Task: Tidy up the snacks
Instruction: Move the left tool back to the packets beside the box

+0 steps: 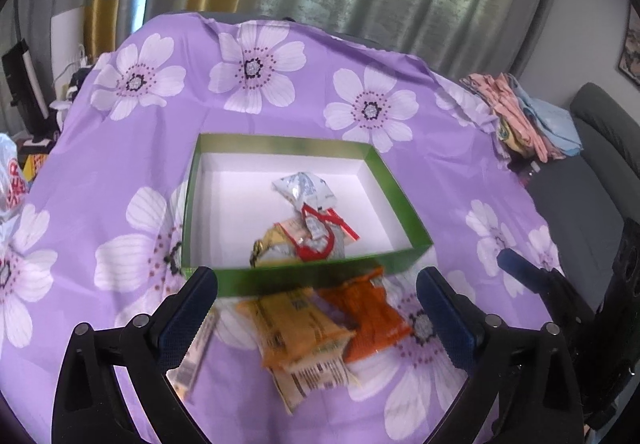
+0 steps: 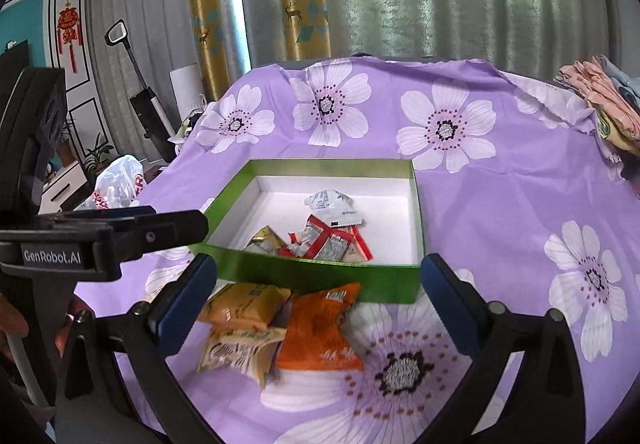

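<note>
A green box [image 1: 320, 278] [image 2: 320, 276] with a white inside stands on the purple flowered cloth. Several snack packets [image 1: 308, 228] [image 2: 324, 234] lie inside it: a white one, red-and-silver ones and a gold one. In front of the box lie an orange packet [image 1: 368, 318] [image 2: 318, 332], a yellow packet [image 1: 294, 328] [image 2: 244, 304] and a pale printed packet [image 1: 316, 376] [image 2: 236, 350]. My left gripper [image 1: 318, 320] is open above these loose packets. My right gripper [image 2: 318, 308] is open above them too. Both are empty.
A pile of folded clothes [image 1: 520, 116] [image 2: 600, 104] lies at the table's far right. A white plastic bag [image 2: 118, 182] sits off the left edge. Another packet [image 1: 196, 356] lies under my left finger. The left gripper's body [image 2: 100, 240] reaches in from the left.
</note>
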The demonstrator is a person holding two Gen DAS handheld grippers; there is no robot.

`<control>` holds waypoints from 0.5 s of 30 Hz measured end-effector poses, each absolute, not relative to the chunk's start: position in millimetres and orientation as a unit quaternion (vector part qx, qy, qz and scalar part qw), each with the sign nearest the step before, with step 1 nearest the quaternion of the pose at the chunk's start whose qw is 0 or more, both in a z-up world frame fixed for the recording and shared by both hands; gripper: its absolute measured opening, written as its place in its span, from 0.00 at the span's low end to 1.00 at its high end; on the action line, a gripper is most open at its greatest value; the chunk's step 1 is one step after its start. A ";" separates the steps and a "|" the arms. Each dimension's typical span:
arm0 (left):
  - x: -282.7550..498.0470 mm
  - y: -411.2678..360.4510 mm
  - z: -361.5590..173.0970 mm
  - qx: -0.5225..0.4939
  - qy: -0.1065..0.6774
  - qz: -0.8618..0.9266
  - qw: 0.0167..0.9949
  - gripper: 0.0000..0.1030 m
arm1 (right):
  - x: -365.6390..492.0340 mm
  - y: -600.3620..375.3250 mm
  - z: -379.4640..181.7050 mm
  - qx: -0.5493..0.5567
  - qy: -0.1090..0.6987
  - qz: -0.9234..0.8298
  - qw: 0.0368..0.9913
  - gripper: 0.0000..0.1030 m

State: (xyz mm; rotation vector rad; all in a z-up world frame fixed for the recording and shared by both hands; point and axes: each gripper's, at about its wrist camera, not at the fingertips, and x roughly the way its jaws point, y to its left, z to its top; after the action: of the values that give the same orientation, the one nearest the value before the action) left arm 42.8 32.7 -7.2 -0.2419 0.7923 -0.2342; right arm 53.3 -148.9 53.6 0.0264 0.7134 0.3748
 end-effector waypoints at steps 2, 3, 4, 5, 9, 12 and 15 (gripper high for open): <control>35.6 32.0 -6.9 -0.118 0.385 -0.115 0.908 0.97 | 46.2 -149.1 56.4 0.010 0.346 0.183 0.920 0.99; 32.2 31.9 -7.0 -0.119 0.386 -0.116 0.907 0.97 | 43.1 -149.1 57.8 0.007 0.345 0.183 0.921 0.99; 28.5 31.8 -7.0 -0.122 0.386 -0.117 0.907 0.97 | 39.3 -148.7 59.4 0.006 0.344 0.183 0.921 0.99; 25.6 31.5 -6.9 -0.123 0.386 -0.118 0.907 0.97 | 35.1 -148.3 61.0 0.005 0.343 0.183 0.921 0.99; 13.7 29.0 -7.2 -0.125 0.386 -0.124 0.905 0.97 | 22.1 -148.7 66.3 0.006 0.339 0.185 0.923 0.99; 6.6 28.0 -9.0 -0.127 0.388 -0.125 0.904 0.97 | 14.1 -149.0 67.6 0.004 0.340 0.185 0.922 0.99; 1.9 28.9 -11.5 -0.130 0.391 -0.125 0.902 0.97 | 8.9 -149.1 67.9 0.003 0.341 0.184 0.922 0.99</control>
State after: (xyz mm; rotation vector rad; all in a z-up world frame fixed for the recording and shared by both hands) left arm 1.9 28.9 -11.5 -0.2698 0.8083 -0.2588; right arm 8.9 -149.1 67.9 0.0069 0.7011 0.3787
